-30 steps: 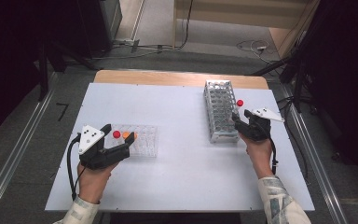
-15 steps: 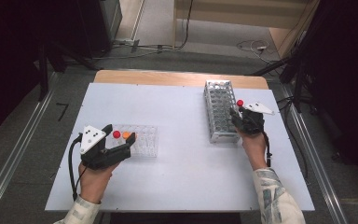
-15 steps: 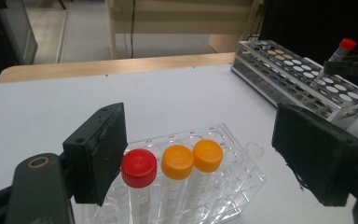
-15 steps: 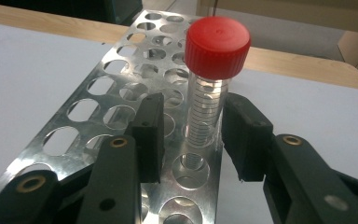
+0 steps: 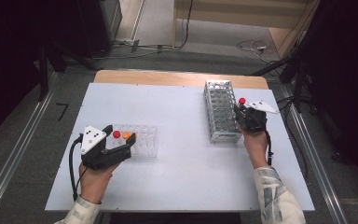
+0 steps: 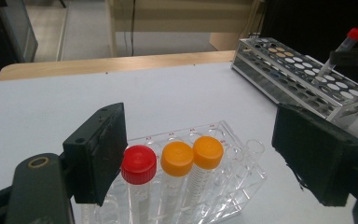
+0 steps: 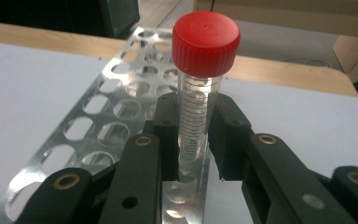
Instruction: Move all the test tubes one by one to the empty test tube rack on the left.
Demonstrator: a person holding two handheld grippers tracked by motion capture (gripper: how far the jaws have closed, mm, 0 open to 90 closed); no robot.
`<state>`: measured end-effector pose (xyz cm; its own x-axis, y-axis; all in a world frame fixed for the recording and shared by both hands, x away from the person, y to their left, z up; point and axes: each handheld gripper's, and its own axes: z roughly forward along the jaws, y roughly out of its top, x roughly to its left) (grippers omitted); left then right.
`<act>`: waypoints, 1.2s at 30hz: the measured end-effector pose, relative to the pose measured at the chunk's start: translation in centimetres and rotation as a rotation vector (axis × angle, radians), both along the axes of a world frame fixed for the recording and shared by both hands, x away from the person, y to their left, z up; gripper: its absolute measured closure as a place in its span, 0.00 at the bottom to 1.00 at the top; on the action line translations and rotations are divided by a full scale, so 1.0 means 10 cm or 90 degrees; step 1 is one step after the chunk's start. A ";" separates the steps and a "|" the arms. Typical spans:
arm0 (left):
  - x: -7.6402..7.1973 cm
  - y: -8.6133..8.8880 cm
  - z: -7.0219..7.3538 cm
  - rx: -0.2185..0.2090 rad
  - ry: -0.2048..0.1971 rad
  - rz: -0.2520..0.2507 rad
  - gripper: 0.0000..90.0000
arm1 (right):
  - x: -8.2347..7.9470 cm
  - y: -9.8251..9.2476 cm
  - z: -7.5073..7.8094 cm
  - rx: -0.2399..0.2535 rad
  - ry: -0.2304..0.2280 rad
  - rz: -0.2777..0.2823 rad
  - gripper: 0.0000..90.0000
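Over the metal rack [image 5: 221,111] at the right of the white tabletop [image 5: 182,182], a red-capped tube [image 7: 200,88] is held upright, clamped between the jaws of the right claw [image 7: 196,140] (its lower end sits just above the rack's holes). At the left, the left claw [image 6: 200,154] is spread wide and empty around a clear plastic rack [image 6: 242,172], where one red-capped tube [image 6: 138,186] and two orange-capped tubes [image 6: 177,179] are seen standing side by side.
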<state>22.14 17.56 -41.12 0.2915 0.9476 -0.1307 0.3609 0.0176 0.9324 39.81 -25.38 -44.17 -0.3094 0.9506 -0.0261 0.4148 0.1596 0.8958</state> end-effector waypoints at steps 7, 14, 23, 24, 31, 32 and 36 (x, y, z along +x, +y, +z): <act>-0.01 -0.01 0.01 0.004 -0.003 0.007 0.18 | -0.16 -0.06 0.35 0.011 -0.071 -0.010 0.80; -0.03 -0.03 0.01 0.004 -0.005 0.000 0.18 | -0.36 -0.08 0.50 0.016 -0.070 0.030 0.80; -0.07 -0.10 0.03 0.006 -0.010 -0.015 0.18 | -0.62 0.18 0.55 0.014 -0.061 0.130 0.80; -0.07 -0.11 0.04 0.006 -0.010 -0.019 0.18 | -0.64 0.21 0.56 0.015 -0.061 0.140 0.80; -0.10 -0.16 0.04 0.009 -0.008 -0.037 0.19 | -0.80 0.42 0.55 0.017 -0.048 0.201 0.80; -0.11 -0.18 0.04 0.008 -0.008 -0.040 0.19 | -0.82 0.45 0.54 0.013 -0.046 0.208 0.80; -0.13 -0.25 0.05 0.011 -0.011 -0.058 0.19 | -0.92 0.59 0.48 0.007 -0.035 0.246 0.80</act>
<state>20.80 15.07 -40.58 0.3785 0.9193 -0.1080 0.3437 -0.0312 0.9386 30.61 -19.52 -39.39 -0.6437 0.7641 -0.0432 0.2775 0.2856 0.9173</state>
